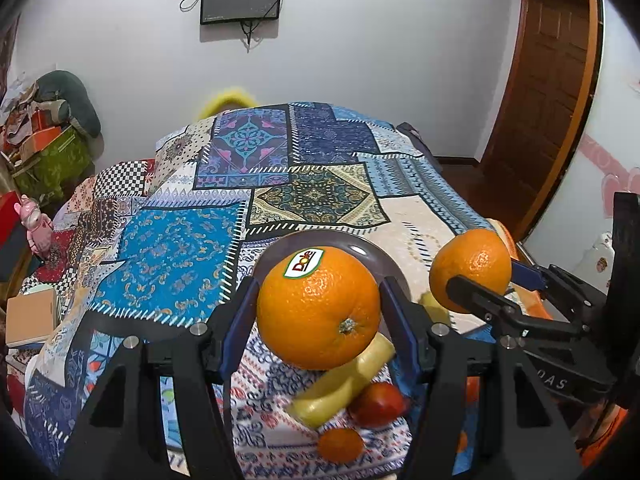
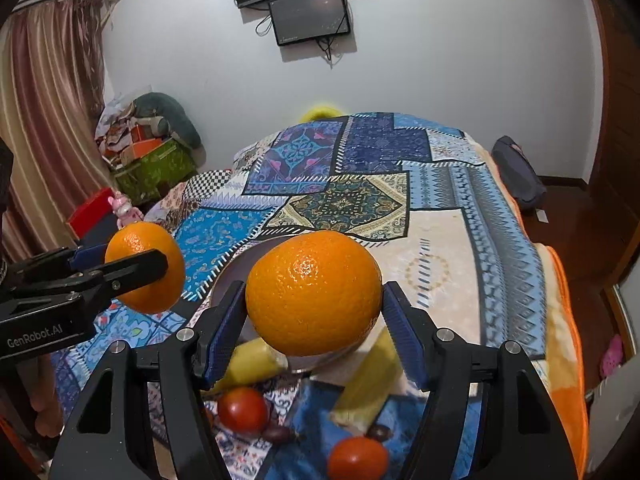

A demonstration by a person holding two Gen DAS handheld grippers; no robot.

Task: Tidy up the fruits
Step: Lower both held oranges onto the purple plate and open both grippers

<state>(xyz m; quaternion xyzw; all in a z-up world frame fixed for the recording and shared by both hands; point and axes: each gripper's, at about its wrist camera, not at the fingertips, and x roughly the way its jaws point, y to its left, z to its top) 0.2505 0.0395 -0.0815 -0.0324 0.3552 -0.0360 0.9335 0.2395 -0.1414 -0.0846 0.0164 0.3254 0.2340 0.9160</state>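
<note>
Right wrist view: two gripped oranges [image 2: 314, 292] [image 2: 146, 266], perhaps two bananas [image 2: 252, 364] below.

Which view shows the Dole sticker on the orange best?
The left wrist view: the Dole sticker faces the camera on the left gripper's orange. The right wrist view shows that orange from the side, sticker hidden.
</note>
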